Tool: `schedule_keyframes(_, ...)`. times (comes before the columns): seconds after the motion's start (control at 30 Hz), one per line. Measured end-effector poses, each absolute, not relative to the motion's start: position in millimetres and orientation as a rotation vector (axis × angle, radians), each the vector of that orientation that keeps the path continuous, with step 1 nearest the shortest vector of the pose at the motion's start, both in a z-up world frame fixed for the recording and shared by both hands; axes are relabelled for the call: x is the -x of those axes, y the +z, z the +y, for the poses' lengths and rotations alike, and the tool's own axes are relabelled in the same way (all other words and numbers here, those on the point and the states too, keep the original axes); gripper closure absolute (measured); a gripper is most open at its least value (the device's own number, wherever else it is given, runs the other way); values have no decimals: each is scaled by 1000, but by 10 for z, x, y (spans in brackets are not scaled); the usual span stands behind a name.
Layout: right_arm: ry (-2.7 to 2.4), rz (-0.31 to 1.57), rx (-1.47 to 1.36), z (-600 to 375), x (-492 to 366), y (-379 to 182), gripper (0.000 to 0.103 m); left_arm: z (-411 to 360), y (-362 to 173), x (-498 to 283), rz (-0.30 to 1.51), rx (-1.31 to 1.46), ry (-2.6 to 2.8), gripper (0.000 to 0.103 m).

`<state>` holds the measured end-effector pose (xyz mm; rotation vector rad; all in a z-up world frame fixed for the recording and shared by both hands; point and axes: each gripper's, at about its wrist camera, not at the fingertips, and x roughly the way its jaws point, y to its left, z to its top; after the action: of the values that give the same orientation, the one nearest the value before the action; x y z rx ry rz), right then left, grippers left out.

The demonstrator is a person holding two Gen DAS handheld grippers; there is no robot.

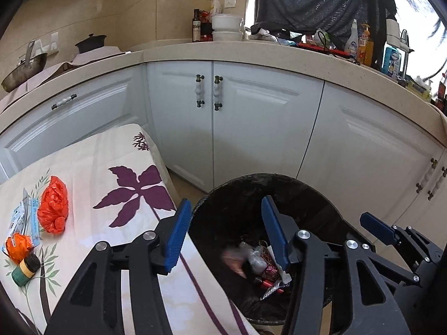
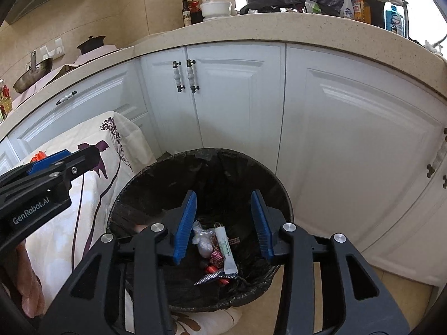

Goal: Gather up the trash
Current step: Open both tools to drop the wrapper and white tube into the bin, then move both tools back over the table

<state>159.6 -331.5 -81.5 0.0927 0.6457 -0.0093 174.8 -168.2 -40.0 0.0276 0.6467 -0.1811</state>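
- I hold both claws over the bin [image 2: 279, 192], left claw [image 1: 226, 234] and right claw [image 2: 223, 220] parted and empty, so released trash drops straight below.
- Orange bag [image 1: 53, 205] waits on the tabletop [image 1: 117, 153], left of my left claw.

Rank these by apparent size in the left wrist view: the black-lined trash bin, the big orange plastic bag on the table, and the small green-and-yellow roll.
1. Trash bin, by far the largest.
2. Orange plastic bag.
3. Green-and-yellow roll, smallest.
The fisheye lens distorts the edges, but the gaps are wide enough that the order holds.
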Motion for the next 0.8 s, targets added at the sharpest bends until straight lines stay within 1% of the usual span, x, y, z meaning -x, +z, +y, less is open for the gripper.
schedule_keyframes(0.43,27,608,-84,-3060,-1492,-619,62,-1281,-283,-1530,623,-6,-127,49)
schedule_keyframes(0.8,200,620,-33,-2220,-1506,-560,62,-340,-272,-1194,635,30,54,48)
